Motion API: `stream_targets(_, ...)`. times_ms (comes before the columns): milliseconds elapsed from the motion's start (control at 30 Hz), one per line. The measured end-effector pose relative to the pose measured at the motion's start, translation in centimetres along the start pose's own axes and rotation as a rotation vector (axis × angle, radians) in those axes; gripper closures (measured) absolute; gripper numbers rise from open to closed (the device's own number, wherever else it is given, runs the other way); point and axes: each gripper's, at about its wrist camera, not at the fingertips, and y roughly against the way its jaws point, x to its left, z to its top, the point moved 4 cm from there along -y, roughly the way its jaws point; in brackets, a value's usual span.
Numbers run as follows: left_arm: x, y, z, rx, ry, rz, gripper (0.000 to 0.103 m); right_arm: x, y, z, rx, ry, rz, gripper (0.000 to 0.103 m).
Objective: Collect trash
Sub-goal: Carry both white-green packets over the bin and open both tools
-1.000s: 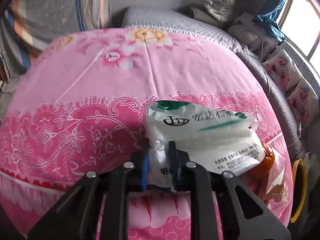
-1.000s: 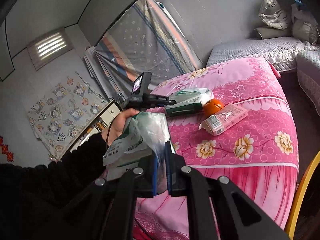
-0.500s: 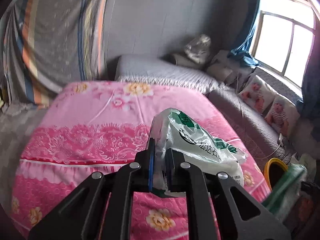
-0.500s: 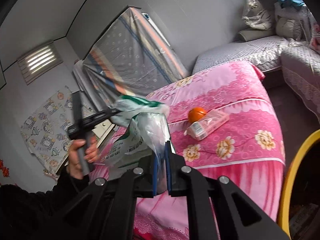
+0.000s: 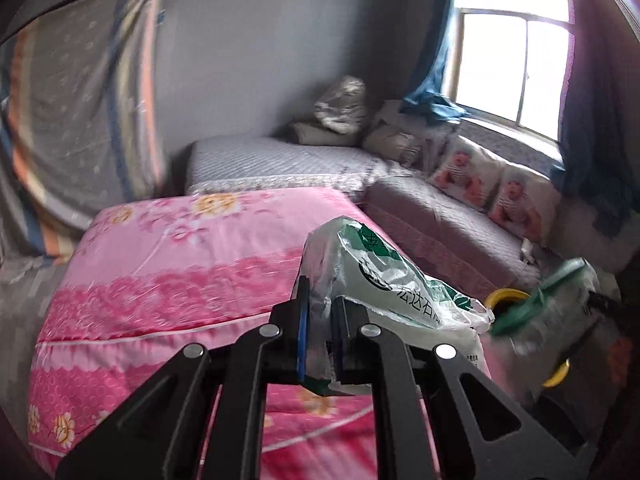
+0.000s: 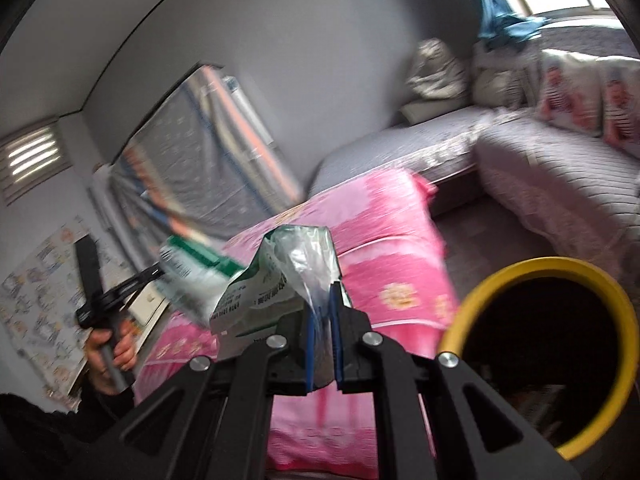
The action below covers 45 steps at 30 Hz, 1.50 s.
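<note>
My left gripper (image 5: pixel 320 312) is shut on a crumpled white and green plastic bag (image 5: pixel 384 280), held in the air over the near corner of the pink bed (image 5: pixel 180 260). In the right wrist view my right gripper (image 6: pixel 323 320) is shut on a second white and green bag (image 6: pixel 276 280), just left of a black bin with a yellow rim (image 6: pixel 552 263). That view also shows a hand holding the left gripper (image 6: pixel 158 270) with its bag (image 6: pixel 192 272) at the left. In the left wrist view the bin's rim (image 5: pixel 505 294) is partly hidden behind the blurred second bag (image 5: pixel 540 308).
A grey quilted sofa (image 5: pixel 440 220) with bear-print cushions (image 5: pixel 500 192) runs along the right under the window (image 5: pixel 516 60). A striped sheet (image 5: pixel 80 100) hangs at the left wall. Bare floor (image 6: pixel 468 236) lies between bed and sofa.
The left gripper lifted its bag off the bed and swung right. The right gripper also swung right, bringing the yellow-rimmed bin into view; the orange and packet on the bed dropped out of sight.
</note>
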Motion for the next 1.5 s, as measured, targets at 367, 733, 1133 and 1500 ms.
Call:
stream_targets(367,-13.2,-0.4,1.0,-0.030,-0.202,-0.199,0.095,-8.6,5.5,0.9,-0.150,-0.083,-0.317,0.096)
stream_targets(733,-23.2,-3.0,0.2,-0.034,-0.347,-0.321,0.095,-14.9,7.2,-1.6,-0.169,-0.079,-0.612,0.096)
stream_targets(1133,-28.4,-5.3,-1.1,-0.037,-0.406,-0.329,0.095,-16.9,6.0,-2.4,-0.144,-0.006,-0.777,0.096)
stream_targets(1500,-30.1,-10.8,-3.1,0.061,-0.360,-0.323,0.094,-18.6,5.0,-2.3,-0.124,-0.017,-0.858,0.096)
